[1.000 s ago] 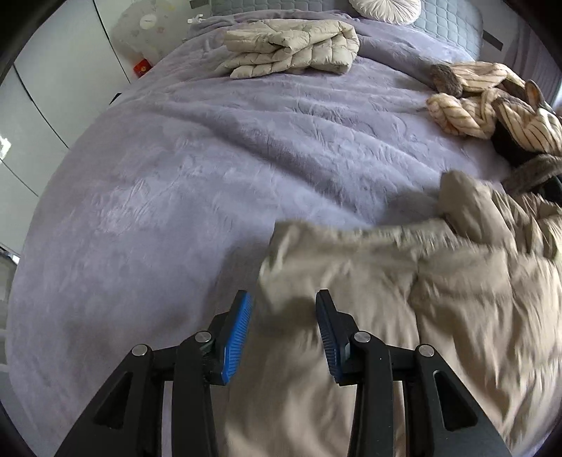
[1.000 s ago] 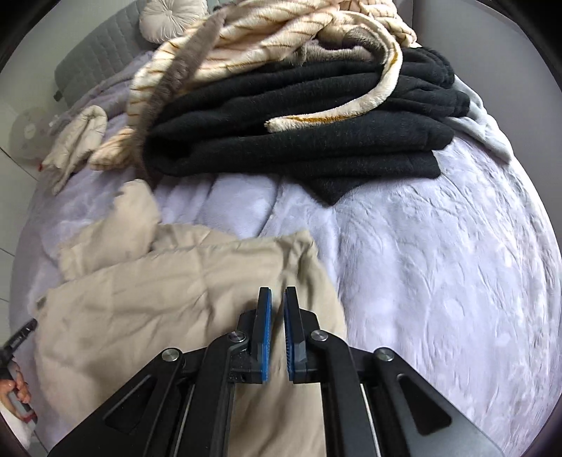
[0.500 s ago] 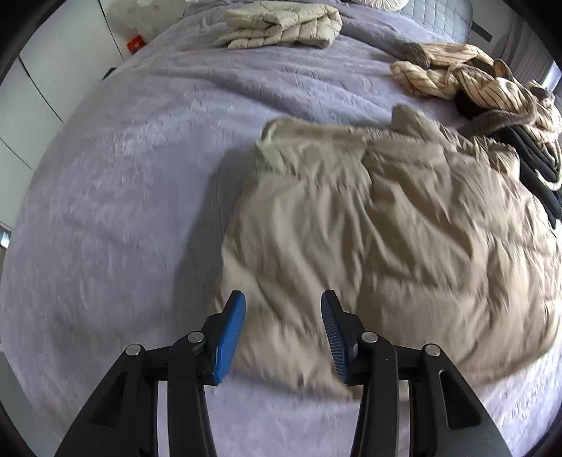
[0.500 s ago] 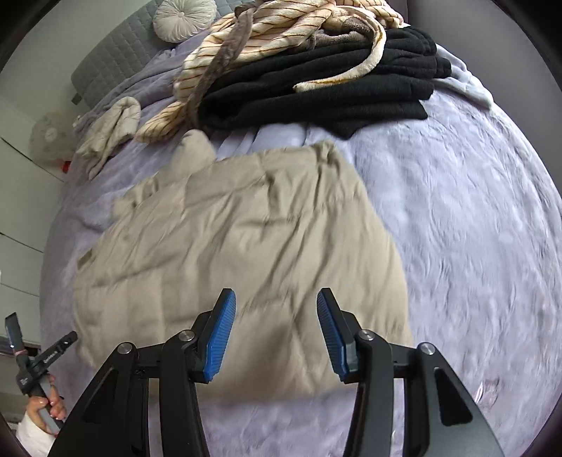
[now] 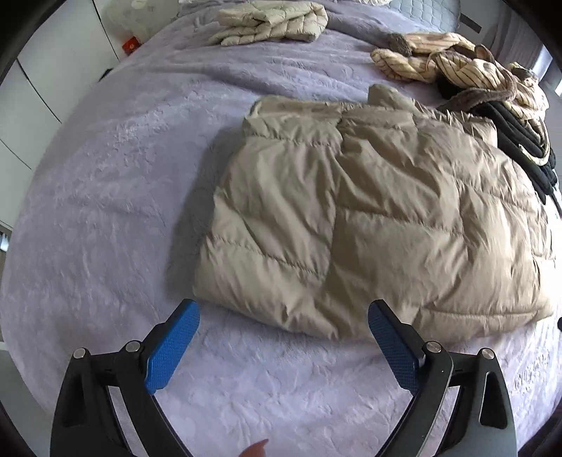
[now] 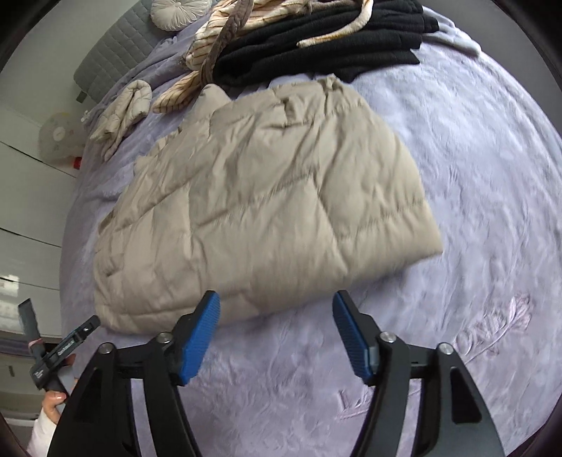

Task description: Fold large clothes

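The left gripper [image 5: 283, 318] hangs over the lavender bedspread [image 5: 105, 211] with its blue pads [image 5: 172, 346] spreading apart, nothing between them. The right gripper [image 6: 275, 309] does the same, jaws opening and empty, above a stretch of cover stitched with a faint feather design [image 6: 491, 327].

Just ahead of both claws lies the folded beige puffer jacket [image 5: 368, 211], flat on the bed, its near hem close to the fingertips but not touching them. From the right wrist view it spreads ahead and to the left [image 6: 260, 197].

Beyond the jacket, ahead and to the right of the left claw, sits a heap of striped cream clothing [image 5: 456, 66] over black garments [image 6: 316, 42]. Farther off, ahead of the left claw, rests a folded quilted cream jacket [image 5: 274, 21]. A round cushion [image 6: 179, 14] leans at the grey headboard [image 6: 109, 52].
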Motion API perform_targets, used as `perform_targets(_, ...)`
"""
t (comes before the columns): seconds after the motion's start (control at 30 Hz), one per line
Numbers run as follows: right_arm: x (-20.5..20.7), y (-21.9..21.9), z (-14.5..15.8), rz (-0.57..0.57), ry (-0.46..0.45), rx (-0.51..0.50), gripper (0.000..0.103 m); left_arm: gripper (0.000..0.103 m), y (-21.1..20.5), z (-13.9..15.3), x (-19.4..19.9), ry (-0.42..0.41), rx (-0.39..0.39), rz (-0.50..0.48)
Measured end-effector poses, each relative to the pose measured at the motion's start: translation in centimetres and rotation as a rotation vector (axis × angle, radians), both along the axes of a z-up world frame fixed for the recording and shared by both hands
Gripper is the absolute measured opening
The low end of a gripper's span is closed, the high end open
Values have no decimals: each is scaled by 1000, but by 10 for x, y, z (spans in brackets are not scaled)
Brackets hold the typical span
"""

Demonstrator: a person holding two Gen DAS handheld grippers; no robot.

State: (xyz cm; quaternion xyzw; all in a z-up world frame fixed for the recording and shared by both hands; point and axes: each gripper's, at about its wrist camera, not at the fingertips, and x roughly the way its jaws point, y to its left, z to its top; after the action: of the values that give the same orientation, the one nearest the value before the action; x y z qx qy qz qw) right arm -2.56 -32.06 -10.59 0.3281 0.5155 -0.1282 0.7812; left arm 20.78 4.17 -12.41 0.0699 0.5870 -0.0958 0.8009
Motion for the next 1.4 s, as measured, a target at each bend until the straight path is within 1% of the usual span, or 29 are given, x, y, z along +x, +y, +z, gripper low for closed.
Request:
perform_targets(0.07, -6, 4, -5, -9, -1, 19, 81, 103, -1, -2, -5, 0, 12, -7)
perform_targets(0.3, -22, 10, -24, -52, -19, 96, 85, 103, -6, -14, -18, 15, 29, -34)
perform_targets(0.47, -26, 17, -40, -54, -36, 160, 85, 103, -5, -23, -22, -15, 84, -37)
perform_targets(0.5, -26, 20, -43, -54, -47, 168, 89, 103, -5, -24, -22, -16, 87, -37)
perform_targets(0.53, -26, 21, -46, -53, -56, 179, 96, 103, -4, -26, -23, -20, 90, -35)
perform_targets(0.57, -25, 23, -50, -54, -60, 186, 103, 103, -2, -29, -23, -18, 85, -34)
perform_targets(0.63, -25, 27, -58, -58, -69, 207, 103, 103, -1, -34, -22, 1, 61, -43)
perform_targets(0.73, -26, 28, -72, -87, -66, 282, 103, 103, 1, -40, -25, 10, 39, -45)
perform_targets(0.8, -28, 26, -79, -104, -59, 314, 103, 103, 2, -43, -26, 13, 28, -41)
perform_targets(0.9, -31, 22, -82, -123, -51, 303, 103, 103, 6, -47, -23, 26, -11, -33)
perform_targets(0.97, -31, 18, -84, -129, -51, 313, 103, 103, 11, -47, -21, 29, -63, -24)
perform_targets(1.0, -31, 17, -85, -131, -50, 318, 103, 103, 15, -47, -21, 30, -104, -16)
perform_targets(1.03, -30, 15, -85, -134, -52, 322, 103, 103, 22, -46, -19, 39, -180, -7)
perform_targets(1.07, -29, 12, -85, -140, -60, 331, 103, 103, 25, -45, -16, 46, -227, -3)
perform_targets(1.1, -29, 10, -85, -145, -71, 347, 103, 103, 33, -45, -14, 60, -302, 12)
perform_targets(1.17, -27, 3, -90, -162, -100, 413, 103, 103, 44, -49, -7, 87, -391, 41)
perform_targets(1.2, -27, 0, -92, -178, -116, 441, 103, 103, 48, -51, -6, 100, -421, 49)
perform_targets(1.23, -27, -3, -94, -196, -137, 468, 103, 103, 53, -55, -3, 127, -473, 66)
perform_targets(1.33, -25, -11, -97, -242, -192, 527, 103, 103, 59, -68, -1, 185, -550, 104)
perform_targets(1.4, -22, -16, -100, -263, -223, 558, 103, 103, 57, -73, -1, 206, -573, 111)
